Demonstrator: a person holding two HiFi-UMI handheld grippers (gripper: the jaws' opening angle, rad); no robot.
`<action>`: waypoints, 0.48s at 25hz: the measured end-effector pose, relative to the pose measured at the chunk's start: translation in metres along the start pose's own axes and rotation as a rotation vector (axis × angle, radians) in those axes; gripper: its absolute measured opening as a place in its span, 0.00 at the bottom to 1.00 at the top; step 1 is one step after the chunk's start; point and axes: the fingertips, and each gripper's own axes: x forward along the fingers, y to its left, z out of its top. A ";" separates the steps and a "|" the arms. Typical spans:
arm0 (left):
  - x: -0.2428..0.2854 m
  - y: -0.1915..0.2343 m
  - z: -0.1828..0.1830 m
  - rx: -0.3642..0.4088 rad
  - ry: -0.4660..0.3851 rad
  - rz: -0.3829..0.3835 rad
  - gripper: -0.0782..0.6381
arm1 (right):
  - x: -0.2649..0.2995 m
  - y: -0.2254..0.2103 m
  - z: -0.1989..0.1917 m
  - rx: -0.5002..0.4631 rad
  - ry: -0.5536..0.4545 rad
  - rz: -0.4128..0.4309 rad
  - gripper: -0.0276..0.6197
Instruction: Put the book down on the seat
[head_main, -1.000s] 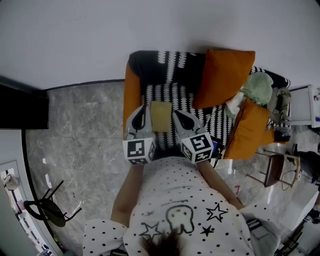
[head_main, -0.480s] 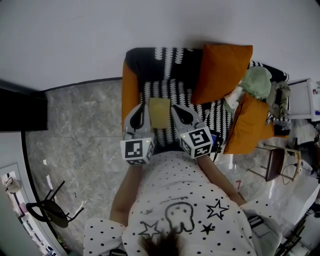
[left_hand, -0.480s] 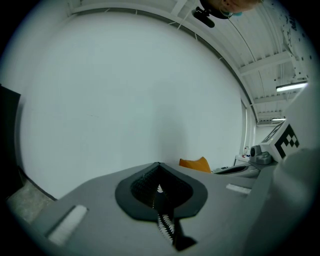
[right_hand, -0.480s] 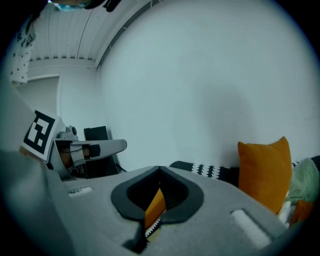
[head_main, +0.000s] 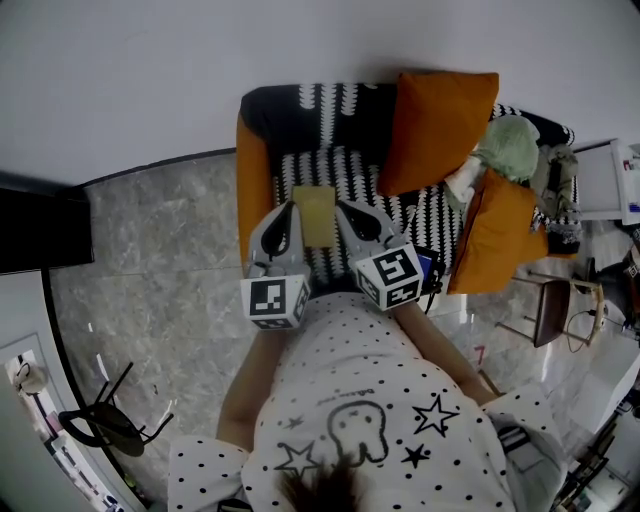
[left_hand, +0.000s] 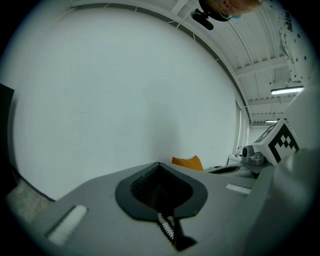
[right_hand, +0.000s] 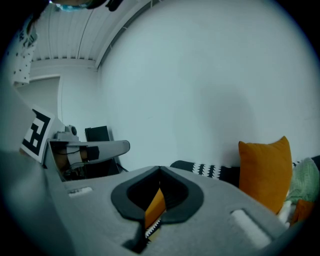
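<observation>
My right gripper (head_main: 346, 210) is clamped on the book (head_main: 315, 215). In the right gripper view a thin orange-yellow edge stands on end between the toothed jaws, which pinch it. In the head view the book reaches from that gripper's tip toward 9 o'clock. Its long axis runs 12 to 6, along the way I am pointing. My left gripper (head_main: 288, 212) sits just beside the book's other long edge, so the book is at its 3 o'clock. Its jaws are fully together with the teeth meshed, and there is nothing in them. The right hand alone carries the book.

The seat (head_main: 350, 168), black-and-white zigzag fabric with orange sides, lies under the book and on toward 12 o'clock. I cannot tell from above whether the book rests on the fabric or hangs just over it. I judge the coming move to be a lowering followed by a release.

The book looks slim, flat and rectangular, with a plain dull yellow cover. An orange cushion (head_main: 436, 128) leans at 2 o'clock, apart from the book.
</observation>
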 end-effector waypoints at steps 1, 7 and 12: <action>0.000 -0.001 -0.001 0.001 0.003 -0.005 0.10 | 0.000 0.001 0.000 -0.001 0.001 0.003 0.05; -0.002 -0.009 -0.008 0.000 0.024 -0.034 0.10 | -0.001 0.006 -0.003 -0.003 0.006 0.016 0.05; -0.005 -0.009 -0.016 -0.002 0.053 -0.045 0.10 | -0.003 0.006 -0.004 0.009 0.003 0.013 0.05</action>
